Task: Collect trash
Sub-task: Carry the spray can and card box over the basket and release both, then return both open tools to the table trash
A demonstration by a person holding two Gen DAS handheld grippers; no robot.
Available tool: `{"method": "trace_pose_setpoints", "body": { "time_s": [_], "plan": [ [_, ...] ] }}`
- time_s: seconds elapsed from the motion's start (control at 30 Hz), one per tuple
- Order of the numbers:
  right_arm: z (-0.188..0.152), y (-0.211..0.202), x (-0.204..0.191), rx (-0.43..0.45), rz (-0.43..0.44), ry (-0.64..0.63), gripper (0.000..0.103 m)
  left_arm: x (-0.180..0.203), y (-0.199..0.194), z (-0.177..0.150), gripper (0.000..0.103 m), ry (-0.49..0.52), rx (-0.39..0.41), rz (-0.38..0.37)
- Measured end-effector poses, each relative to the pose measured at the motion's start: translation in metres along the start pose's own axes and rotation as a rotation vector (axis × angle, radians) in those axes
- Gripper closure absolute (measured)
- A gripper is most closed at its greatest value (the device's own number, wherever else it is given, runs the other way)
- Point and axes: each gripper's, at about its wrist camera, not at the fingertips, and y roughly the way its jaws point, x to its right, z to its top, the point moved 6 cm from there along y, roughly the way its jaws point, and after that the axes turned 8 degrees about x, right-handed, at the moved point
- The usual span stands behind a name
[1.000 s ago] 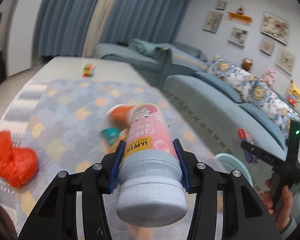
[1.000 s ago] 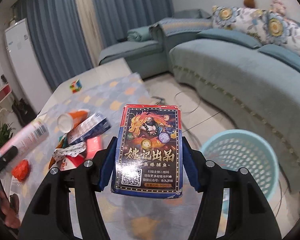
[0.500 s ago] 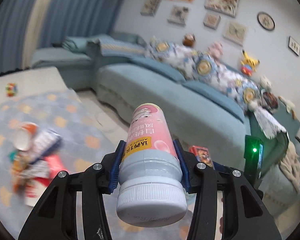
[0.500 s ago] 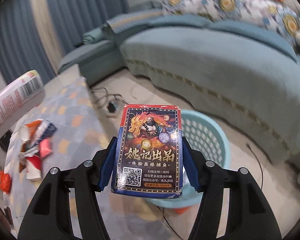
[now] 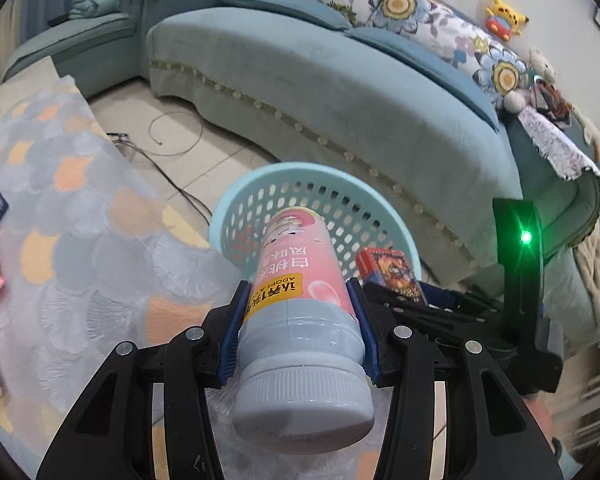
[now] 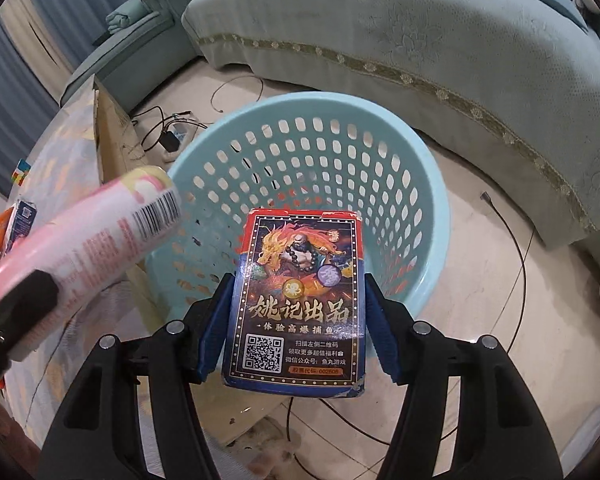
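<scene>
Both hands swung from the table to over the basket (image 6: 428, 168), tilted down for dropping. Left gripper (image 5: 298, 320) clamps the pink bottle (image 5: 300, 280) above the basket rim; right gripper (image 6: 296, 316) pinches the card box (image 6: 298, 300) above its mouth.

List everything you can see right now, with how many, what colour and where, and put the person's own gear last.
bottle: one, pink with grey cap, held over the basket's near rim
card box: one, dark blue and red, held above the basket
laundry-style basket: one, light blue, perforated, on the floor by the sofa
sofa: one, teal, curved, behind the basket
tablecloth: one, grey with orange scales, on the table at left
cables: several, black, on the floor
plush toy: one, yellow, on the sofa back
left gripper: one, black with blue pads, shut on the bottle
right gripper: one, black with blue pads, clasping the card box
</scene>
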Motion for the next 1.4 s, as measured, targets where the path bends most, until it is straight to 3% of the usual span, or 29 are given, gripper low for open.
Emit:
{"method": "trace_pose_setpoints", "body": {
  "time_s": [0.13,0.2,0.27,0.6,0.97,1.17,1.4],
  "plan": [
    [0.003,0.005,0.004,-0.010,0.012,0.012,0.040,0.001,-0.001,0.000,0.055,-0.007,0.011,-0.023],
    [0.003,0.003,0.007,0.000,0.016,0.021,0.035,0.002,-0.006,0.003,0.040,-0.016,0.031,-0.040],
    [0.005,-0.001,0.008,0.008,0.020,0.032,0.033,0.001,-0.014,0.006,0.036,-0.022,0.056,-0.041],
    [-0.007,-0.013,-0.001,0.022,0.057,0.005,0.033,0.004,-0.040,0.013,0.038,-0.008,0.113,-0.023],
    [-0.008,-0.053,-0.067,0.148,0.140,-0.170,0.033,-0.019,-0.104,0.024,0.038,-0.006,0.230,0.067],
    [-0.005,-0.085,-0.107,0.260,0.228,-0.220,0.033,-0.067,-0.164,0.027,0.038,-0.072,0.317,0.209],
    [-0.014,-0.100,-0.159,0.284,0.303,-0.293,0.033,-0.157,-0.240,0.001,0.033,-0.197,0.371,0.526]
  ]
}}
